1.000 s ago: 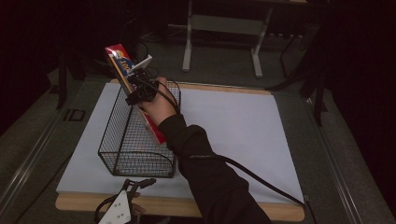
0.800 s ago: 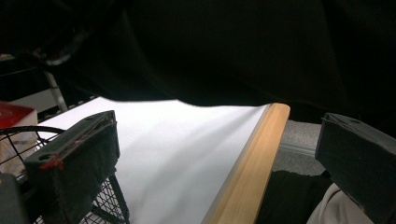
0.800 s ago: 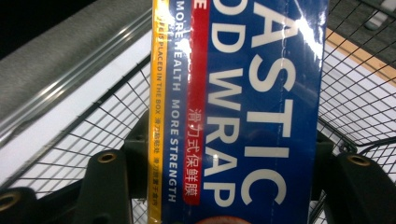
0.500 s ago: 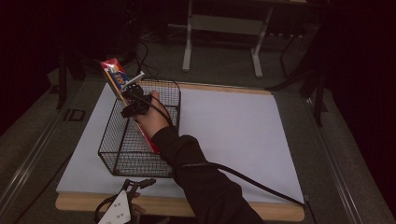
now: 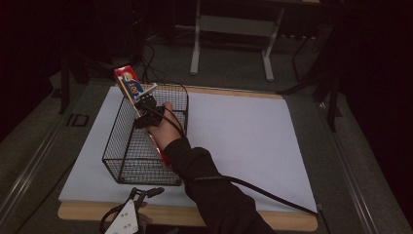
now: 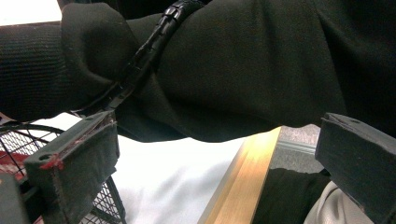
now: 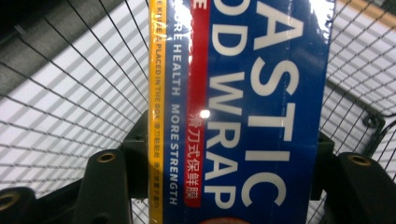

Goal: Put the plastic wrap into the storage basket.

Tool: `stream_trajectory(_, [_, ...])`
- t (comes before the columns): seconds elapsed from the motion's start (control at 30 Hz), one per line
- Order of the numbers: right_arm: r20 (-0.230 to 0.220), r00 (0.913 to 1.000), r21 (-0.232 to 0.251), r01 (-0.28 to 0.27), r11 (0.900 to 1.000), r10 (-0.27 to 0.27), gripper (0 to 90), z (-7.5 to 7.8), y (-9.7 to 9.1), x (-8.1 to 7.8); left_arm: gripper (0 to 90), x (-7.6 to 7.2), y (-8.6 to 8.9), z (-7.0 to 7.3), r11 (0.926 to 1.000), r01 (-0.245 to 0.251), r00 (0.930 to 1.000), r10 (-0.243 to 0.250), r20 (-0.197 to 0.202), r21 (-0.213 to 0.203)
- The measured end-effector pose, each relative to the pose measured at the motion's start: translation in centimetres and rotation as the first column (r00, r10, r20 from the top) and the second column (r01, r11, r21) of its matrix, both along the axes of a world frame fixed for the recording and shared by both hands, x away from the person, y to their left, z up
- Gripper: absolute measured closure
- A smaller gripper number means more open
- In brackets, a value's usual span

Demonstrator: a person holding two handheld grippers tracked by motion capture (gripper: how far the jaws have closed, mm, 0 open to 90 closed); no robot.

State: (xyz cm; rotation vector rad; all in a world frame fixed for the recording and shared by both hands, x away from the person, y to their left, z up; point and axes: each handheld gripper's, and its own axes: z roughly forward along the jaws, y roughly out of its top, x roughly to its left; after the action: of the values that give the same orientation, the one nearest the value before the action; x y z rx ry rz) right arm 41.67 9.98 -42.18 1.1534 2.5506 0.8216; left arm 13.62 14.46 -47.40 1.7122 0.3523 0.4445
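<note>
While right gripper [image 5: 144,104] jaws clamp the tilted plastic wrap box [image 5: 129,84] above the wire basket [image 5: 127,168], lower squarely inside; left gripper [image 5: 138,196] jaws open, idle.

The box [image 7: 243,107] is blue with big white letters, a red stripe and a yellow edge. The basket [image 5: 127,161] is black wire in a grid of little squares. The sheet [image 5: 243,141] is white, on a tan table [image 5: 292,222]. The sleeve [image 5: 214,195] is black.
</note>
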Motion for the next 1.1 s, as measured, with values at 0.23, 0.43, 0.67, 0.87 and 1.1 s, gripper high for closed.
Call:
stream_trajectory(0.23, [-0.05,0.9988,-0.031,0.0,0.9995,-0.001,38.8,-1.5,-0.5,0.1,0.2,0.1,0.1,0.0,1.0,-0.004,1.0,0.004,-0.004,-0.006])
stream_trajectory(0.43, [-0.069,0.9976,-0.023,-0.001,0.9997,-0.001,38.0,-1.9,-1.2,0.0,0.2,0.1,0.0,-0.1,1.0,-0.002,1.0,0.002,-0.007,0.0])
stream_trajectory(0.67, [-0.057,0.9983,-0.027,-0.011,0.9996,0.009,36.4,-2.0,-1.2,-0.1,0.2,0.1,-0.1,-0.1,1.0,0.0,1.0,0.0,-0.007,0.006])
stream_trajectory(0.87, [-0.054,0.9985,-0.018,-0.009,0.9998,0.008,34.4,-1.8,-1.4,0.1,0.2,0.2,0.0,-0.1,1.0,-0.003,1.0,0.003,-0.008,0.001])
stream_trajectory(1.1, [-0.041,0.9991,-0.028,0.008,0.9996,-0.009,35.0,-1.8,-1.7,0.4,0.2,0.2,-0.1,-0.1,1.0,0.002,1.0,-0.002,-0.01,0.01])
